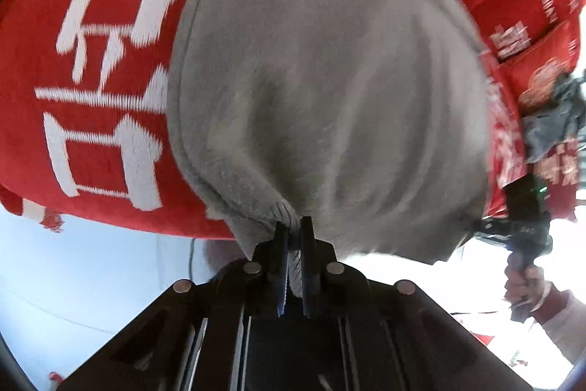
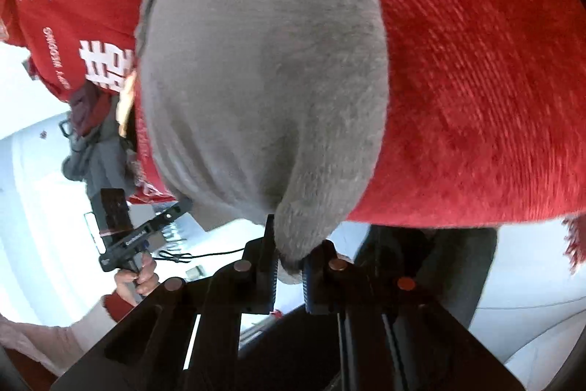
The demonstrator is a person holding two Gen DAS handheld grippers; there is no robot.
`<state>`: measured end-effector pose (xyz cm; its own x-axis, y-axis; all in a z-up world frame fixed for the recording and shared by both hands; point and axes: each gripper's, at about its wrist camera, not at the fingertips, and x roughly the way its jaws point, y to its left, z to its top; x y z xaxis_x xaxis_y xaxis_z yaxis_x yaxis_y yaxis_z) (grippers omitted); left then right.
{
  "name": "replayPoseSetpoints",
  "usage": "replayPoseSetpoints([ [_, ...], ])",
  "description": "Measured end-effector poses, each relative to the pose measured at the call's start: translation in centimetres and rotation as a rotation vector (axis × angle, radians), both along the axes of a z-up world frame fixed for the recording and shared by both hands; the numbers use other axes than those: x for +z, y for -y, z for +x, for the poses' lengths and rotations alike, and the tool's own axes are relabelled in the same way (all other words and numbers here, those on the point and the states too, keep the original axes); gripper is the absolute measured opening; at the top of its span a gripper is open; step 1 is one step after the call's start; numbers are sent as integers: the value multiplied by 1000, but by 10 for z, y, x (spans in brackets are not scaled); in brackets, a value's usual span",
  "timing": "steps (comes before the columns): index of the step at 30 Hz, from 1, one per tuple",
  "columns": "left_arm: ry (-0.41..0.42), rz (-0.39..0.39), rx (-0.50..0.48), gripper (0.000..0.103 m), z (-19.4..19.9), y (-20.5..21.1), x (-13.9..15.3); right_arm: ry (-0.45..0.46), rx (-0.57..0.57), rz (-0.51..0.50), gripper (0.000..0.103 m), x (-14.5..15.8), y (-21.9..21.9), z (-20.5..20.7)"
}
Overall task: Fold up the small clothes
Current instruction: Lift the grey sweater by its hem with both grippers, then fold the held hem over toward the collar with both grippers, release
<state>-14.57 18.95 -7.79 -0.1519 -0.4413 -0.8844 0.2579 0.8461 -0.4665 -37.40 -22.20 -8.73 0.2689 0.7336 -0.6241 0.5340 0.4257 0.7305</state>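
A small grey garment (image 1: 322, 79) lies spread over a red cloth with white characters (image 1: 91, 61). My left gripper (image 1: 293, 226) is shut on a bunched corner of the grey garment, the fabric pinched between its black fingers. In the right wrist view the same grey garment (image 2: 263, 79) fills the middle, and my right gripper (image 2: 291, 244) is shut on another bunched corner of it. Each gripper shows in the other's view: the right one (image 1: 527, 222) at the far right edge, the left one (image 2: 124, 240) at the lower left, each held by a hand.
The red cloth (image 2: 476, 79) covers the work surface, with a fringed edge (image 1: 47, 215) at its near side. A dark crumpled garment (image 1: 553, 120) lies at the cloth's far side. White floor or surface (image 1: 91, 262) shows beyond the cloth. A black cable (image 2: 205, 257) runs over it.
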Motion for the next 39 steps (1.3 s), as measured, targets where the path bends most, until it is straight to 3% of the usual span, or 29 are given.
replayPoseSetpoints([
  [10,78,-189,79,6,47,-3,69,167,-179,108,11,71,7,13],
  [19,185,-245,138,6,107,7,112,346,-270,151,11,125,30,68],
  [24,246,-259,178,6,151,21,134,395,-282,169,11,140,55,117],
  [30,300,-232,212,6,226,57,135,392,-330,184,11,133,100,186],
  [34,307,-125,188,6,261,86,115,345,-332,164,11,114,130,230],
  [37,235,-25,137,7,269,103,88,301,-286,164,11,99,138,247],
  [38,217,-4,119,15,267,105,81,287,-271,168,11,94,139,249],
  [39,198,28,92,41,264,108,72,280,-265,172,11,92,140,248],
])
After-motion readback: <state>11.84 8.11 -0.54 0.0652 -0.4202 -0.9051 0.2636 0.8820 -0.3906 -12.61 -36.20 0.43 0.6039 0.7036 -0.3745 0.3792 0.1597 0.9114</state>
